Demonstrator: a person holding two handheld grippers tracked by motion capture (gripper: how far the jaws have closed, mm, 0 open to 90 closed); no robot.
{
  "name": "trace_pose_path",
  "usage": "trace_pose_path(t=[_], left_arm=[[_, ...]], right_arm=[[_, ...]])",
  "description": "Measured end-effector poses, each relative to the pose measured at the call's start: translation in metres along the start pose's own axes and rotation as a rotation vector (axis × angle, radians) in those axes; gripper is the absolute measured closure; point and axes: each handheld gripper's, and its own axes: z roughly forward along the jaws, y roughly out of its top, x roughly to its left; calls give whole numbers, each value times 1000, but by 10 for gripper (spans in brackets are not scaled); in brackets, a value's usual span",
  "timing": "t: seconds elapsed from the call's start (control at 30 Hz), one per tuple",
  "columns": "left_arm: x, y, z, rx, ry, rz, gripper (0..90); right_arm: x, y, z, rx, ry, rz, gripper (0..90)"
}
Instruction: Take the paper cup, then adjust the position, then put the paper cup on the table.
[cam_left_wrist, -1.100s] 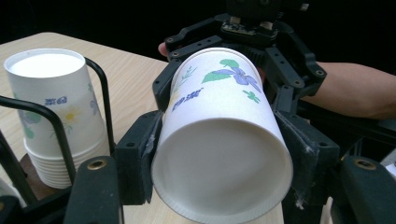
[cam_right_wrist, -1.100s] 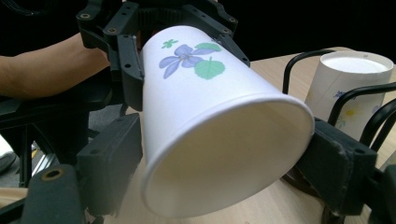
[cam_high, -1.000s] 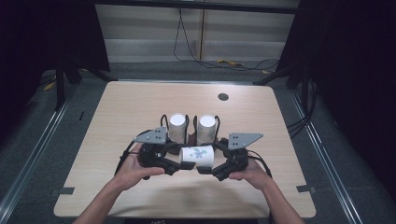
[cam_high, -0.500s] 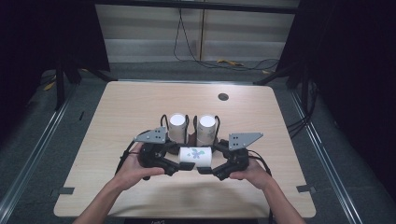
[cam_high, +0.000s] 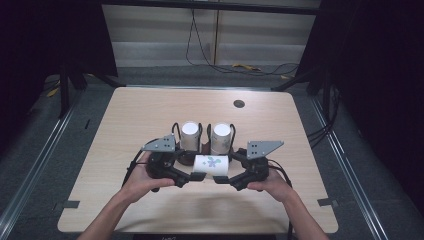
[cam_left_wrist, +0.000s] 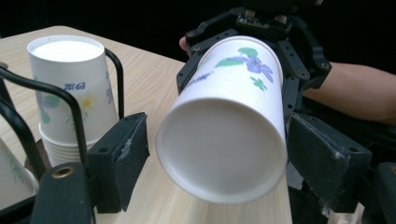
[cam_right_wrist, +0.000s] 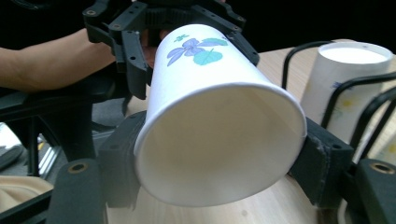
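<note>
Cup gripped in right jaws

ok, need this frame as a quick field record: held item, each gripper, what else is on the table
held item: paper cup with flower print, lying on its side between the two grippers, above the table
right gripper: pads press the cup's open rim end; jaws have just been closing
left gripper: pads stand off the cup's closed bottom end, gap visible; jaws have just been opening
handover: right to carry the cup, judging by the grips
behind: two stacks of upturned cups in a black wire holder
</note>
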Motion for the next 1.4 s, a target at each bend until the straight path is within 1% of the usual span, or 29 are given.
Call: trace_pose_path(t=[0.1,0.2,0.3,0.37,0.43,0.5,0.6,0.67,0.7,0.77,0.83,0.97,1.0,1.07,1.27,1.4], left_arm=[[1,-2,0,10,12,7,206],[2,-2,-1,9,23,6,203],[3,-2,-2,-6,11,-15,203],[3,-2,-3,-4,23,-9,202],[3,-3,-3,-5,24,-12,201],[4,-4,-4,4,38,-4,201],[4,-6,-4,19,59,10,198],[4,-6,-5,23,71,8,199],[5,-7,-5,29,74,13,199],[6,-7,-6,29,87,8,199],[6,-8,-6,29,90,9,199],[7,-9,-6,36,100,6,199],[7,-9,-6,42,104,12,200],[8,-9,-6,45,111,11,200],[9,-9,-8,51,126,18,201],[10,-10,-9,59,144,17,205]], right_arm=[[-1,-1,-2,9,-16,4,279],[-3,-2,-5,19,-34,13,282],[-3,-2,-6,41,-49,18,285],[-3,-2,-7,54,-61,20,286],[-4,-2,-8,57,-67,28,287],[-4,-2,-9,64,-84,34,288],[-4,-2,-11,74,-93,35,290],[-3,-1,-12,78,-97,38,290],[-3,-1,-13,85,-108,38,291],[-4,0,-14,97,-135,41,294],[-5,-1,-16,111,-157,47,296],[-4,-2,-20,149,-190,61,300],[-4,-3,-21,158,-196,63,301],[-4,-4,-22,171,-213,68,302],[-3,-5,-25,179,-218,75,303],[-2,-6,-27,205,-235,86,305]])
